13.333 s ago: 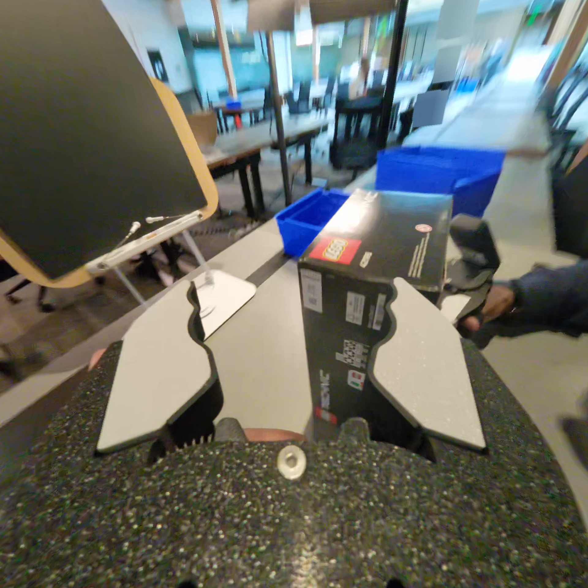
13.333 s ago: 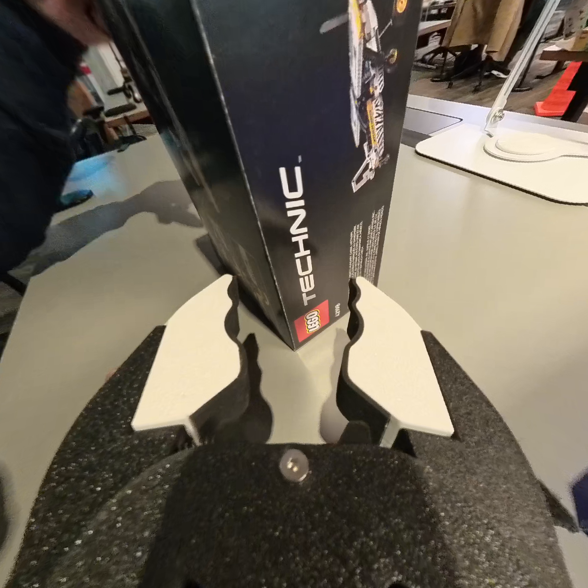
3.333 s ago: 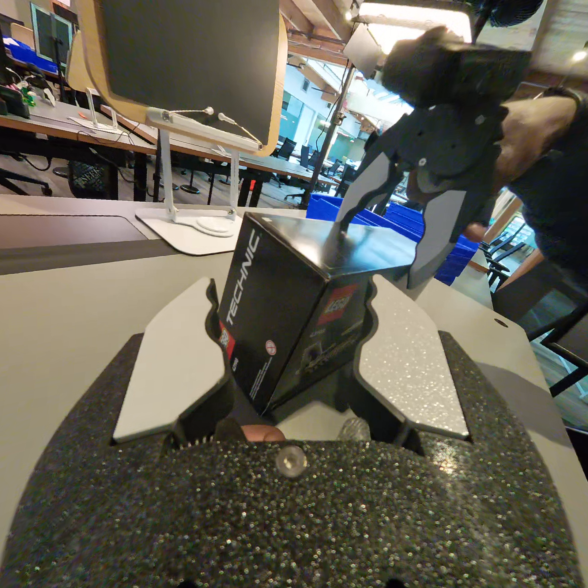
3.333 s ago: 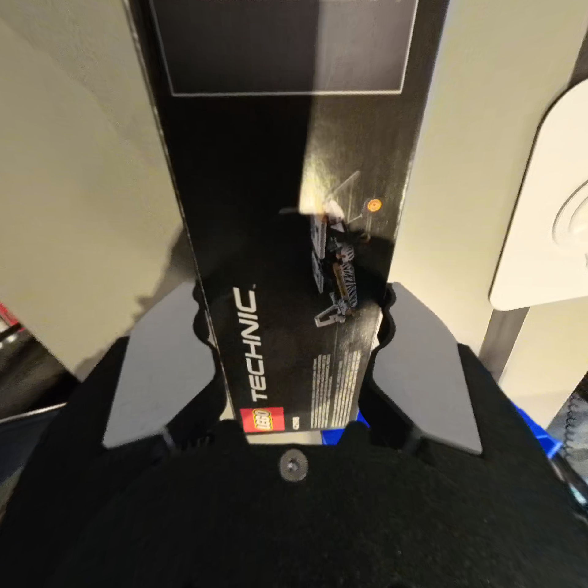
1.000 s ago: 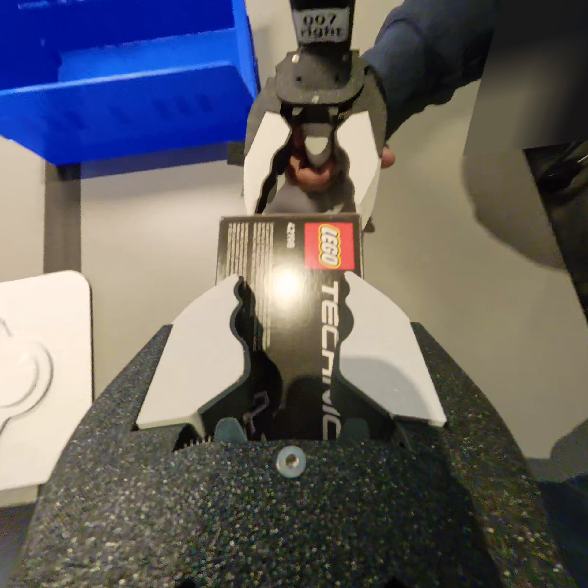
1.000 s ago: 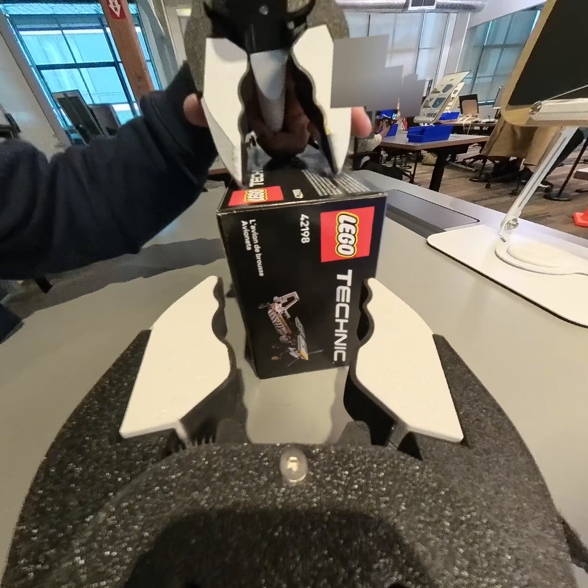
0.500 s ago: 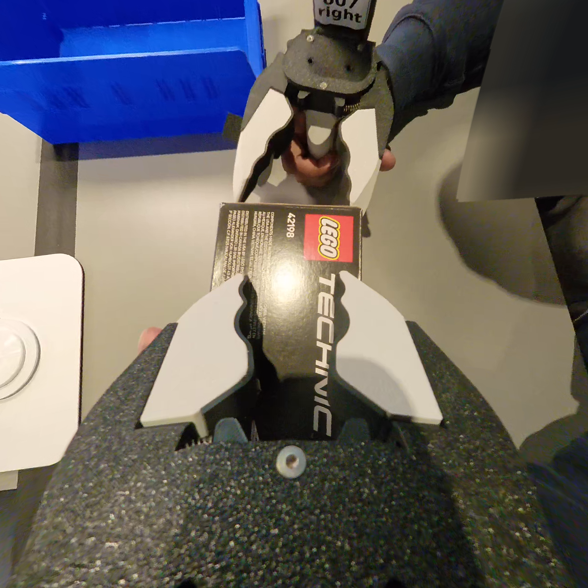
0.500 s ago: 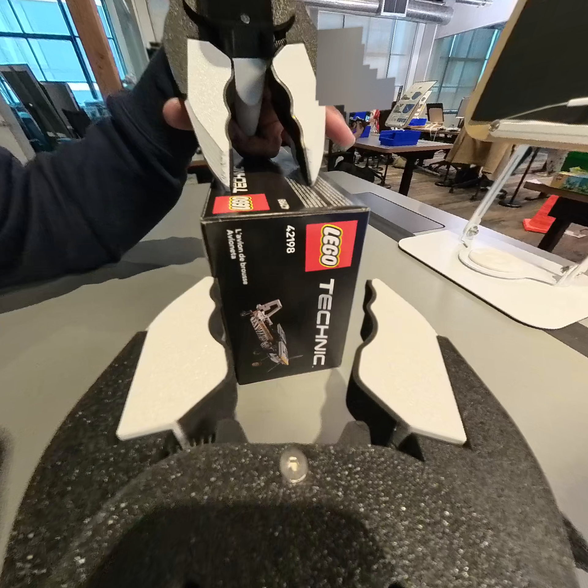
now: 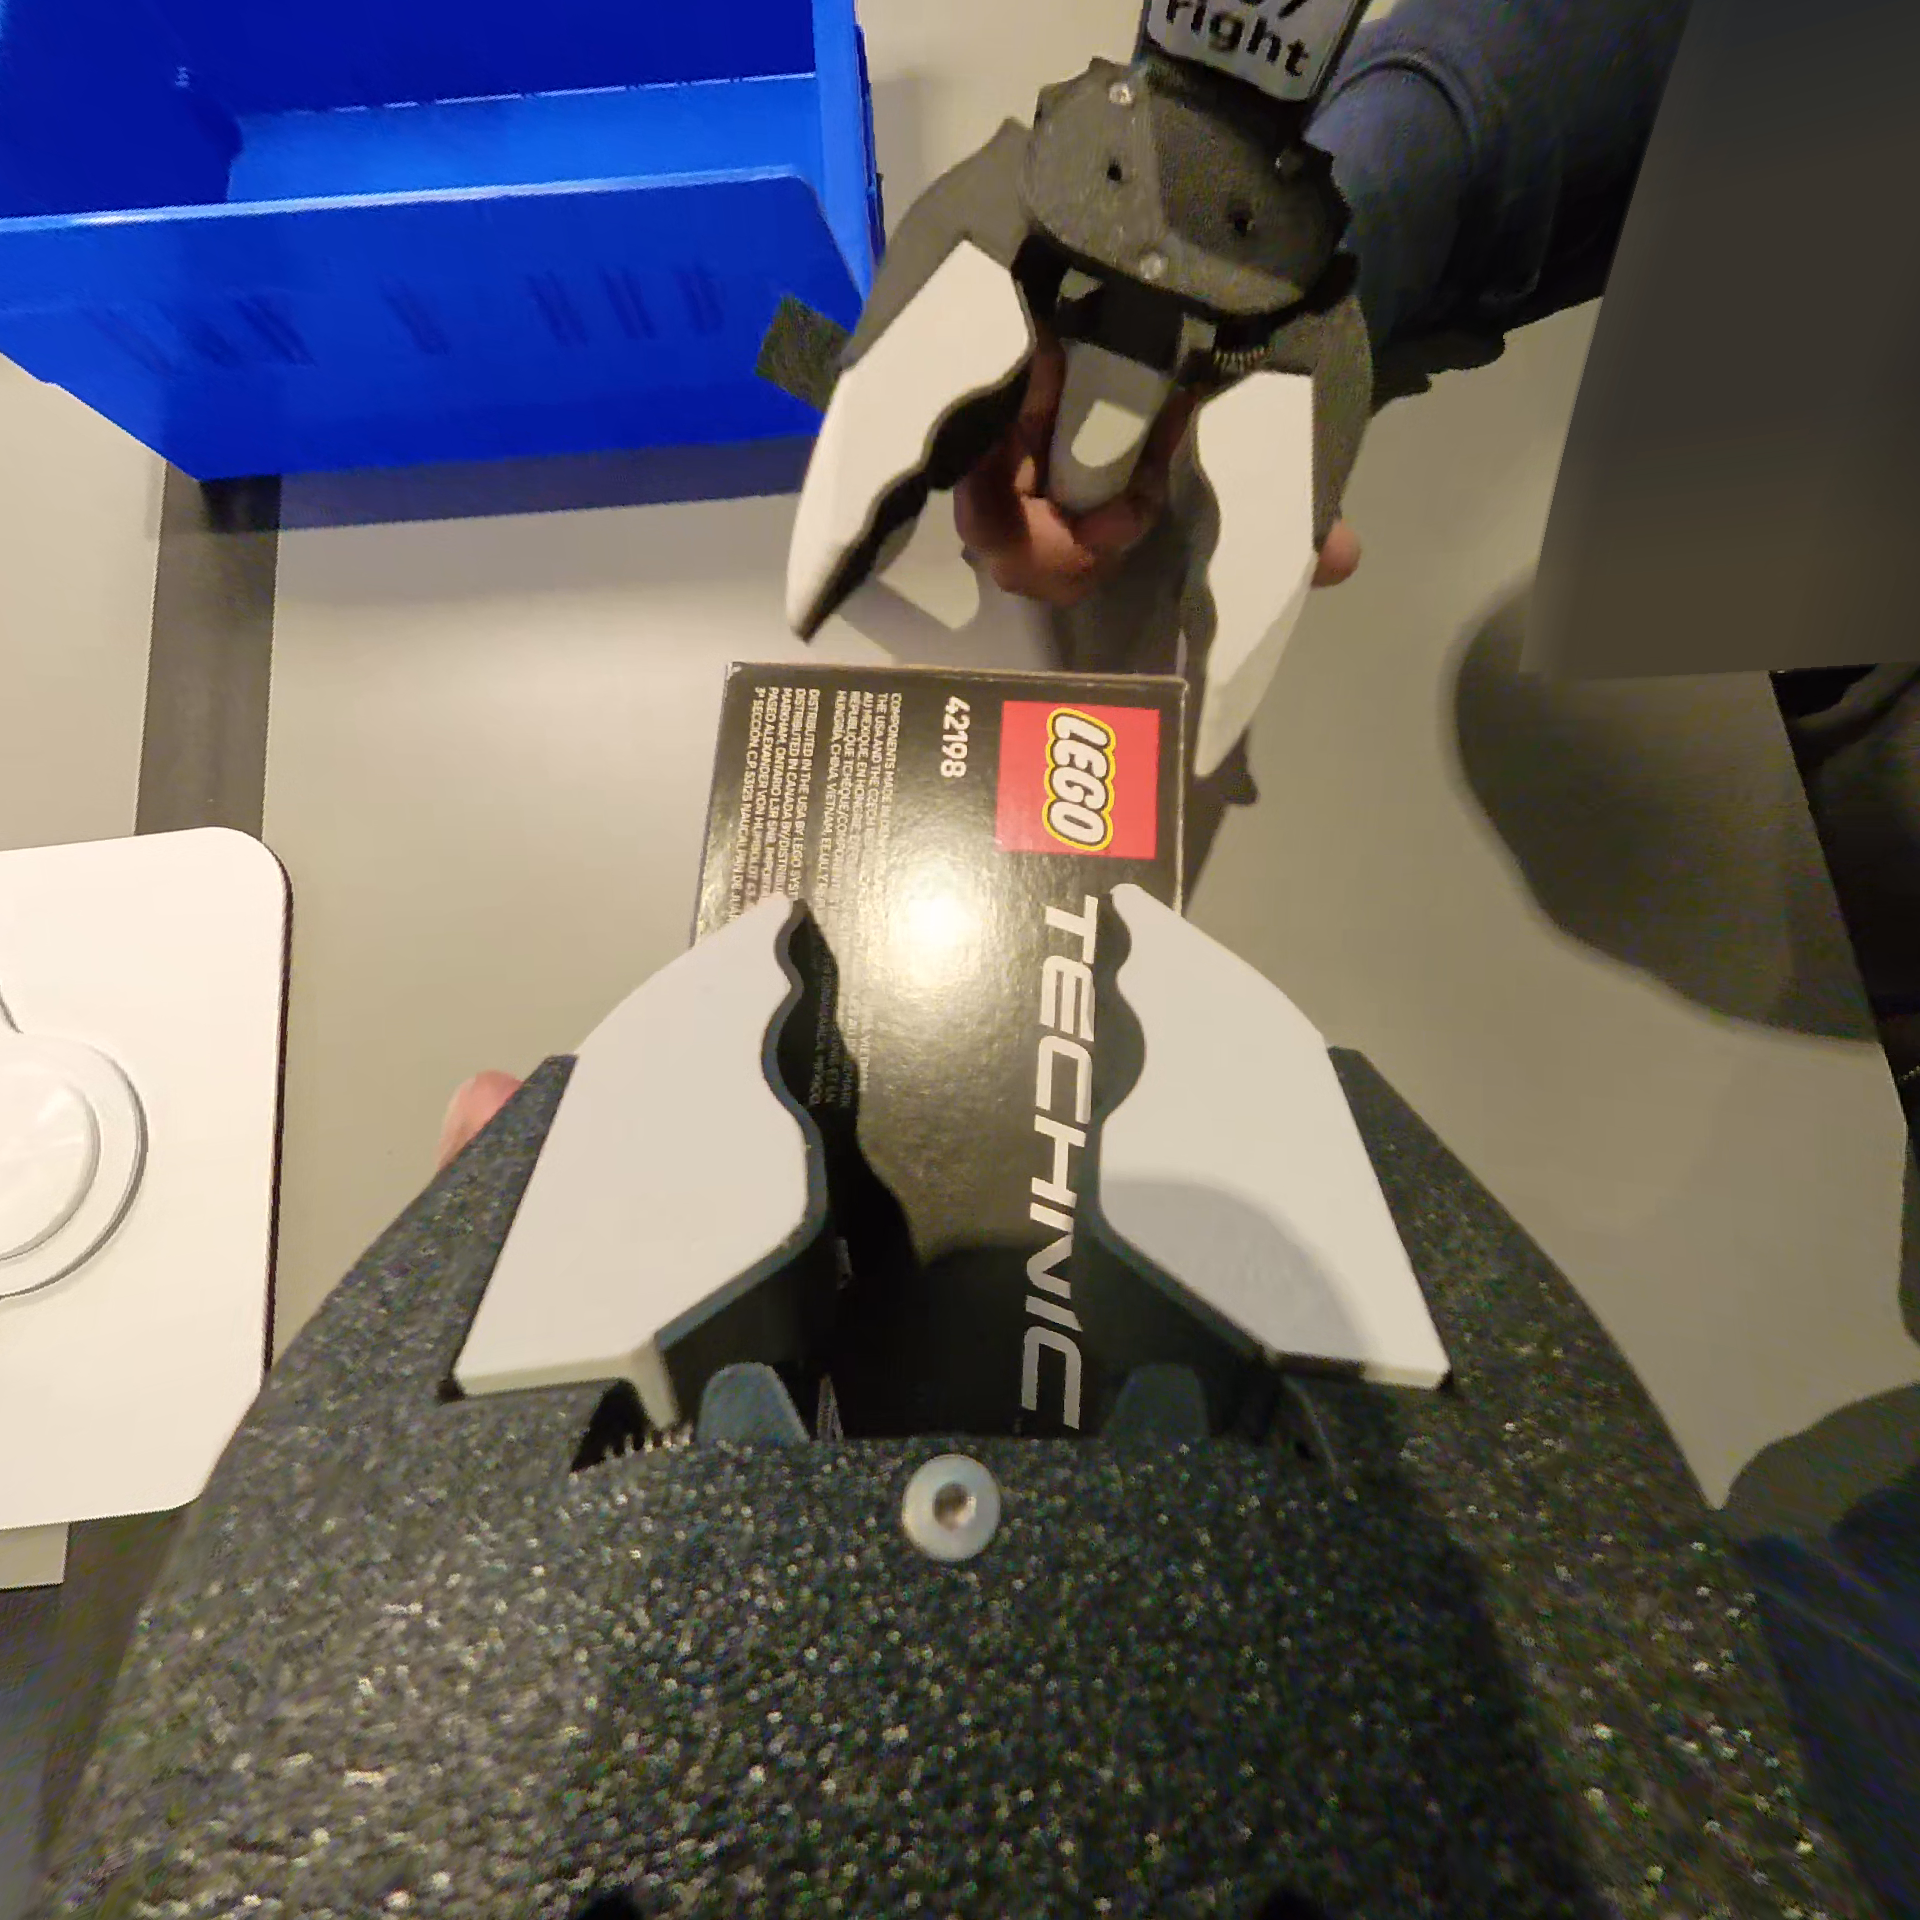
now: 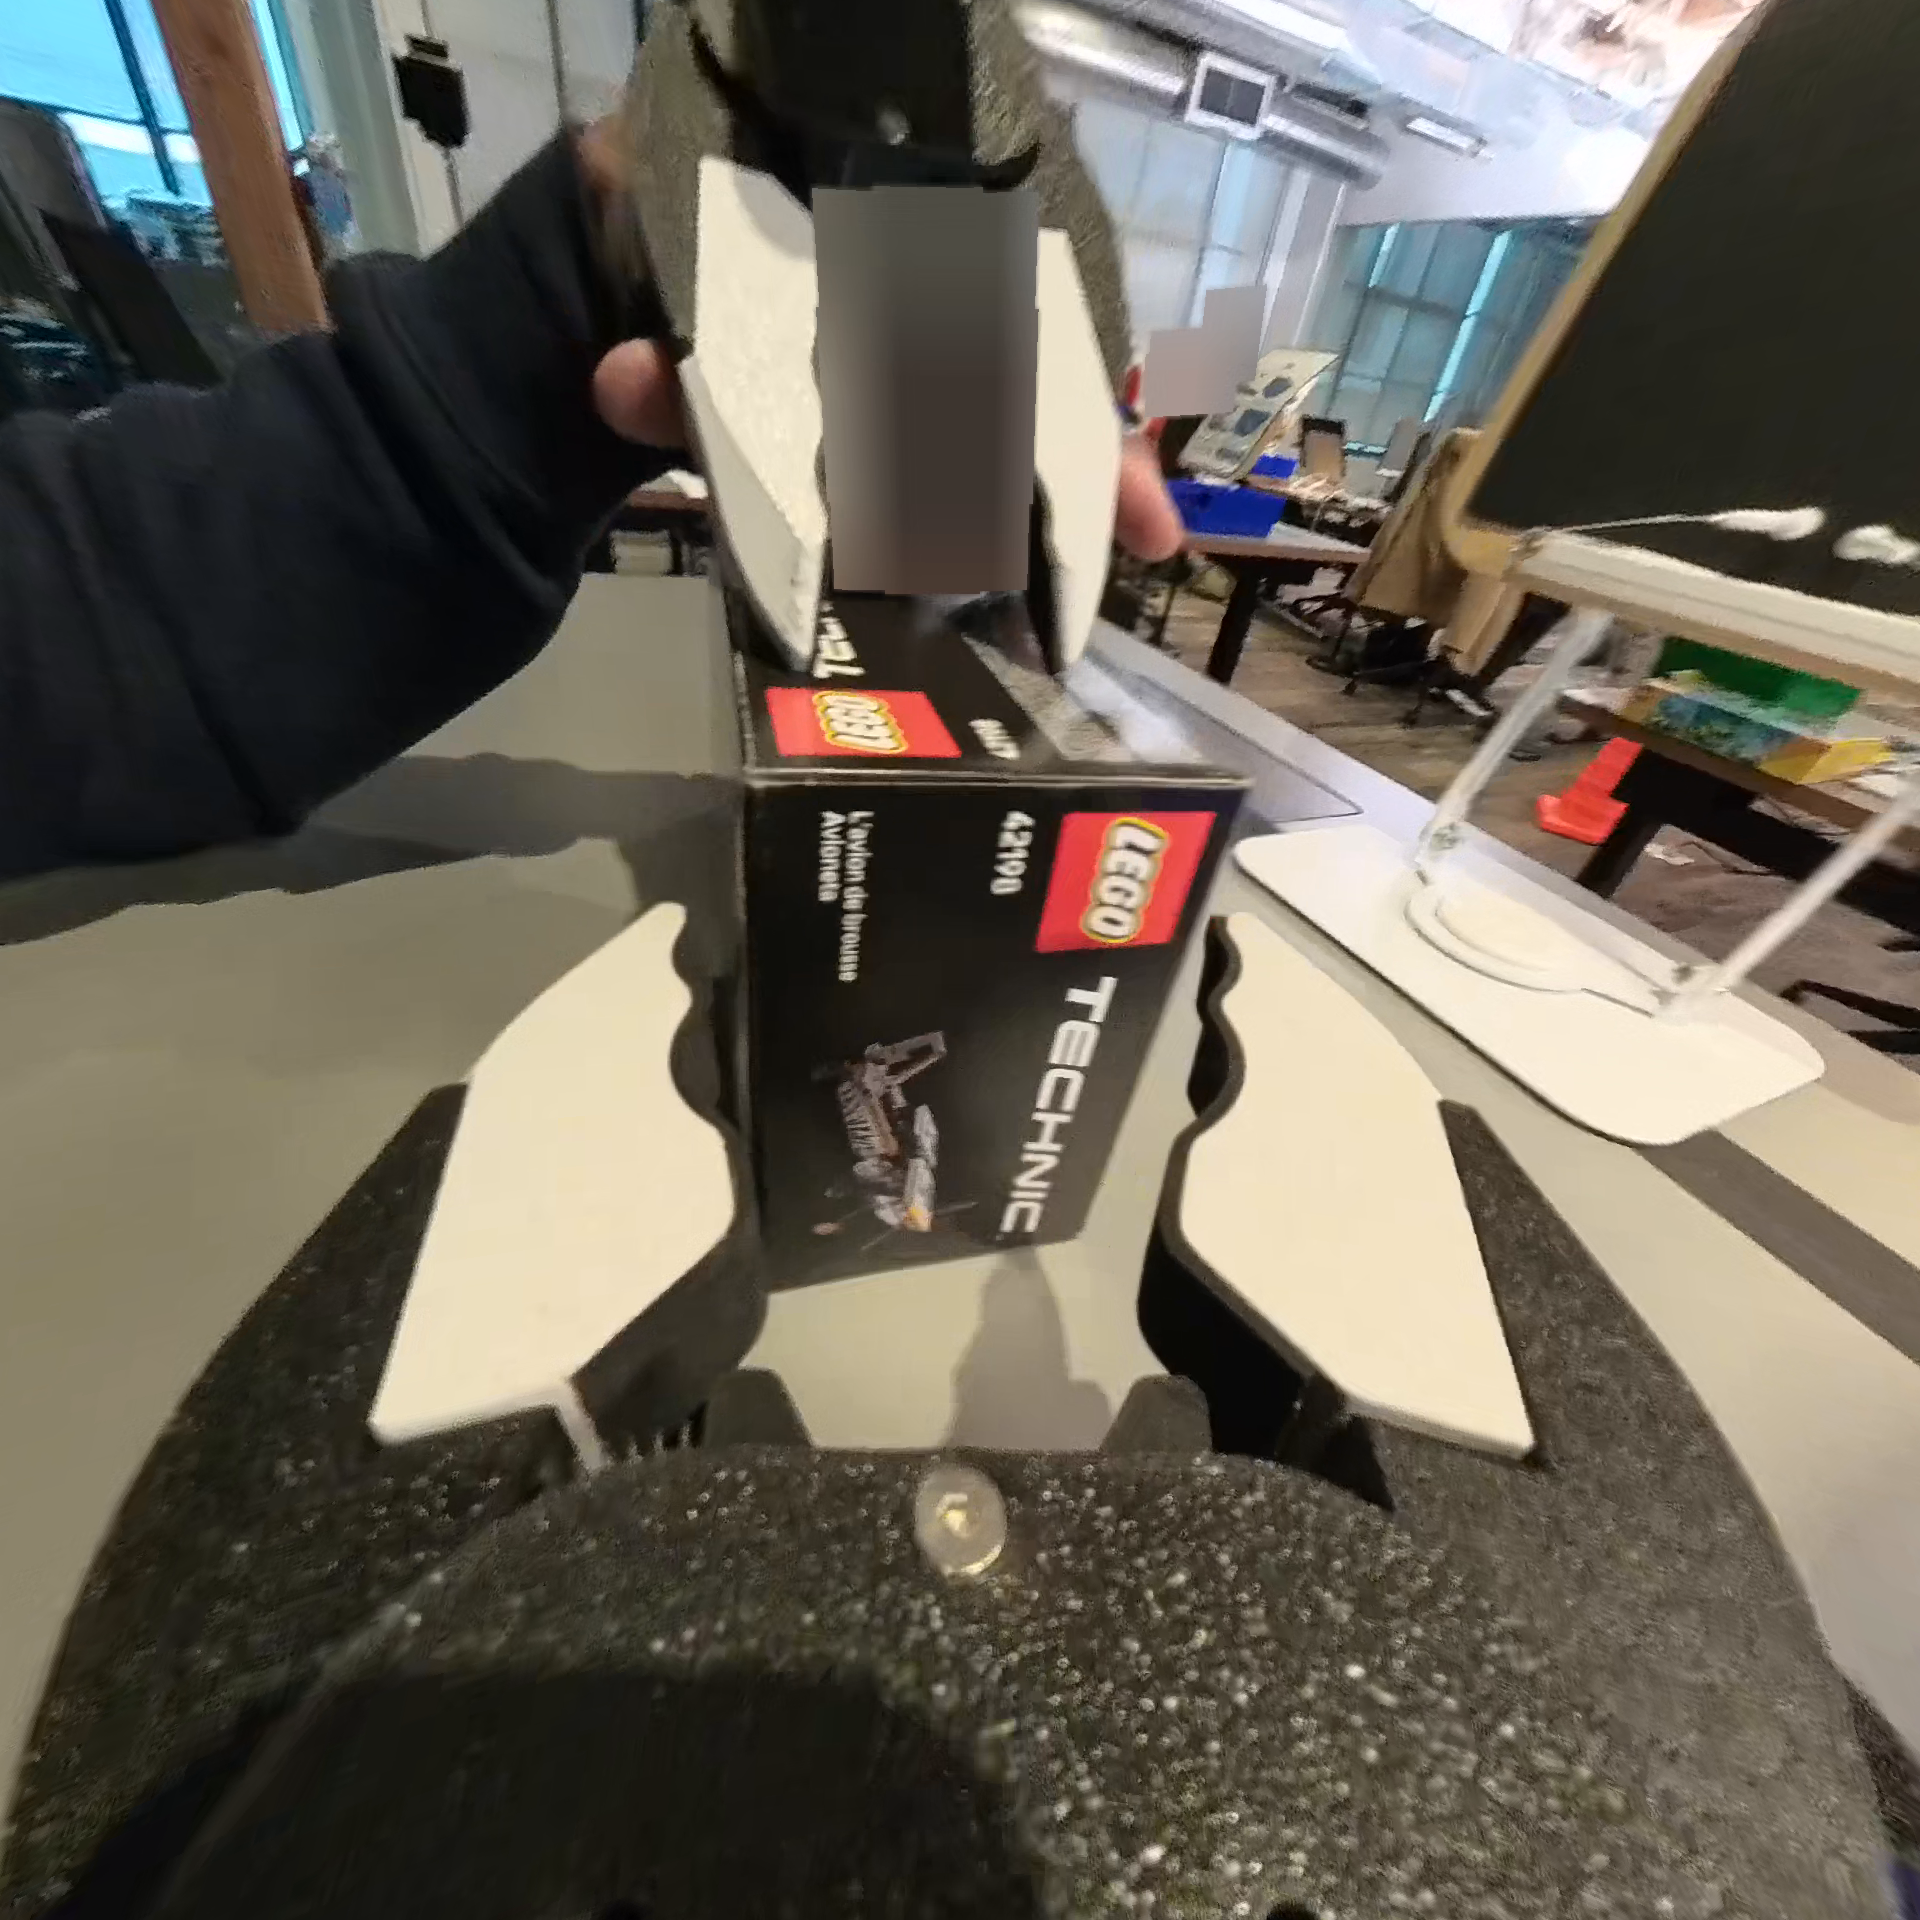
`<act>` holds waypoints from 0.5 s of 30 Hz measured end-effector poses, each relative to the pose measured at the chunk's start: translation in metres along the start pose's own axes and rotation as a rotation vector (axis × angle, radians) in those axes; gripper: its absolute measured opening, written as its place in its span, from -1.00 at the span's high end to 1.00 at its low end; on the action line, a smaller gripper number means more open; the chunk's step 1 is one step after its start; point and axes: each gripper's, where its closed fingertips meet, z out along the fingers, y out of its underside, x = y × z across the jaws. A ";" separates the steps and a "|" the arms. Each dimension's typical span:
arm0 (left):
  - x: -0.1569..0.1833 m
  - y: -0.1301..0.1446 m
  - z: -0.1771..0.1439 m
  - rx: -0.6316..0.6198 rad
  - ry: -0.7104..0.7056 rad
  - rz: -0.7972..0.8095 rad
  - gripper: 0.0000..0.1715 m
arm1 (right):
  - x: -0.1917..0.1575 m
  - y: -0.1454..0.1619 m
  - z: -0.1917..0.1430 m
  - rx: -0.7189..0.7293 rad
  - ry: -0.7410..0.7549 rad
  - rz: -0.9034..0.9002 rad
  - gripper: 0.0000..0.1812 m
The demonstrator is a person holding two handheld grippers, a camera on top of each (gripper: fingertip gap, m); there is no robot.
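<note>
A black toy-brick box (image 9: 935, 831) with a red logo stands on the grey table (image 9: 468, 727). My left gripper (image 9: 953, 904) points straight down over it. Its jaws are open, with both fingertips on or just above the box's top face and not around its sides. In the right wrist view it (image 10: 930, 649) comes down from above onto the box (image 10: 935, 987). My right gripper (image 10: 945, 935) is level with the table, open, with the box's near end between its fingers. The left finger is close to the box's side. The right gripper also shows in the left wrist view (image 9: 1008, 691), spread wide at the box's far end.
A blue bin (image 9: 416, 260) stands beyond the box to the left. A white stand base (image 9: 125, 1143) lies on the table; in the right wrist view it (image 10: 1507, 966) carries a dark board (image 10: 1714, 312). A person's dark sleeve (image 10: 260, 571) reaches in from the left. Spacing between my two grippers at the tips: around 6 cm.
My right gripper has moved closer, so the box end now sits deeper between its open fingers. My left gripper stays above the box top. The box has not moved.
</note>
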 end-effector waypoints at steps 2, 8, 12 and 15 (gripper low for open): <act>-0.001 0.000 0.000 -0.001 -0.002 -0.004 0.38 | 0.010 -0.001 -0.004 0.013 0.022 0.033 -0.02; 0.000 0.000 0.000 -0.001 -0.002 -0.001 0.38 | 0.012 -0.004 -0.005 0.045 -0.003 0.118 -0.02; 0.000 0.000 0.000 -0.004 -0.003 0.001 0.38 | 0.019 -0.005 -0.006 0.052 0.000 0.146 0.01; 0.001 0.000 0.000 -0.007 -0.008 0.005 0.38 | 0.014 -0.006 -0.005 0.047 -0.020 0.131 0.01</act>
